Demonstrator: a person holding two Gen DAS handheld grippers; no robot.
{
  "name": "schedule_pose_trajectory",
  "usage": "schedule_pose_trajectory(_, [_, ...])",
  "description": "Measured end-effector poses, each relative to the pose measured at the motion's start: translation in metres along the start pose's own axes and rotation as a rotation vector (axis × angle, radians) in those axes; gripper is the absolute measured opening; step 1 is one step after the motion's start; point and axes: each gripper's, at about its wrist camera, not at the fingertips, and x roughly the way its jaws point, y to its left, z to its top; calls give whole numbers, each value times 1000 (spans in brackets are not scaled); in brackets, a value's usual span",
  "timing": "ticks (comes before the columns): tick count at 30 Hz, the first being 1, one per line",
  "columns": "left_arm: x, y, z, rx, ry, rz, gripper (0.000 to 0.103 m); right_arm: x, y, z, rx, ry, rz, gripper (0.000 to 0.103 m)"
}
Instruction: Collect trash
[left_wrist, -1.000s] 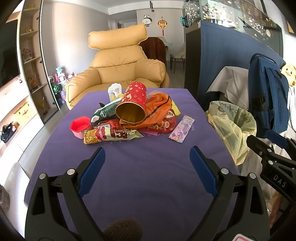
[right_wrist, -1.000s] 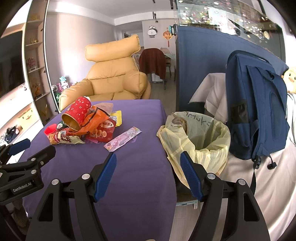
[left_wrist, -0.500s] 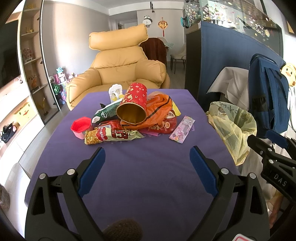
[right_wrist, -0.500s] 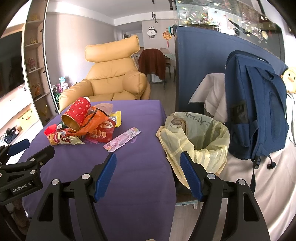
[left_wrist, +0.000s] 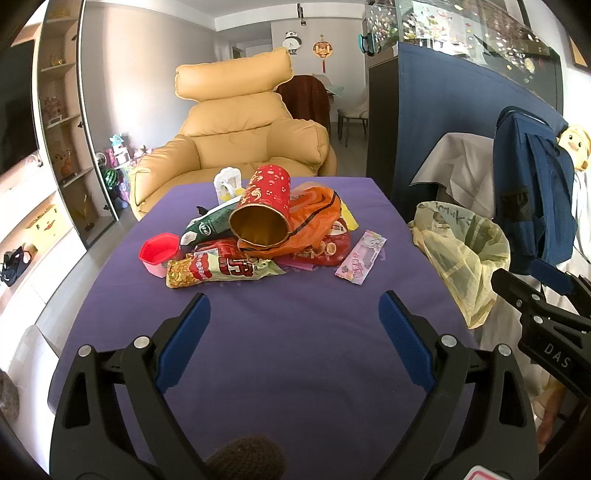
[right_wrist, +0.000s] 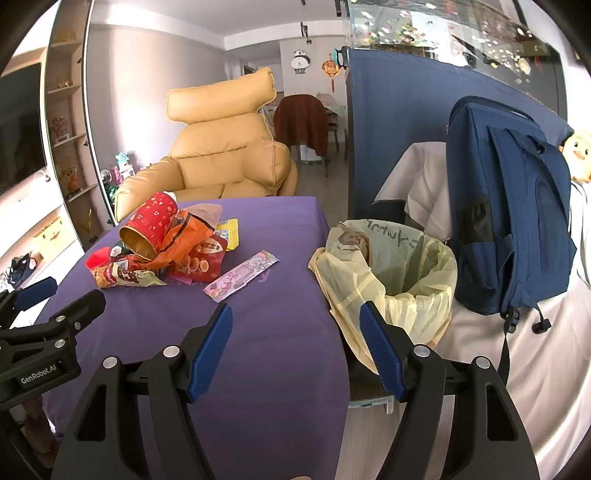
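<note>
A pile of trash lies on the purple table (left_wrist: 280, 350): a red and gold tube (left_wrist: 264, 206) on its side, an orange bag (left_wrist: 314, 218), a green packet (left_wrist: 210, 225), a snack packet (left_wrist: 218, 269), a red lid (left_wrist: 159, 251) and a pink wrapper (left_wrist: 362, 256) apart to the right. A yellow bin bag (right_wrist: 399, 273) hangs open beside the table's right edge. My left gripper (left_wrist: 293, 314) is open and empty, short of the pile. My right gripper (right_wrist: 295, 325) is open and empty over the table's right edge, near the bag. The pile also shows in the right wrist view (right_wrist: 166, 243).
A tan armchair (left_wrist: 240, 136) stands behind the table. A blue backpack (right_wrist: 506, 206) leans right of the bin bag. A dark blue partition (right_wrist: 399, 147) stands behind it. Shelves (left_wrist: 55, 122) line the left wall.
Both grippers have crept slightly forward toward the pile; nothing has been taken hold of and the trash has not moved.
</note>
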Motion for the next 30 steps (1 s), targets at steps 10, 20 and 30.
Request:
schedule_pose_trajectory(10, [2, -2, 0, 0, -1, 0, 88, 0, 0, 0, 0, 1, 1, 68])
schedule_pose_trajectory(20, [2, -2, 0, -1, -1, 1, 88, 0, 0, -1, 1, 2, 2, 68])
schedule_pose_trajectory(30, [1, -2, 0, 0, -2, 0, 88, 0, 0, -1, 0, 4, 2, 68])
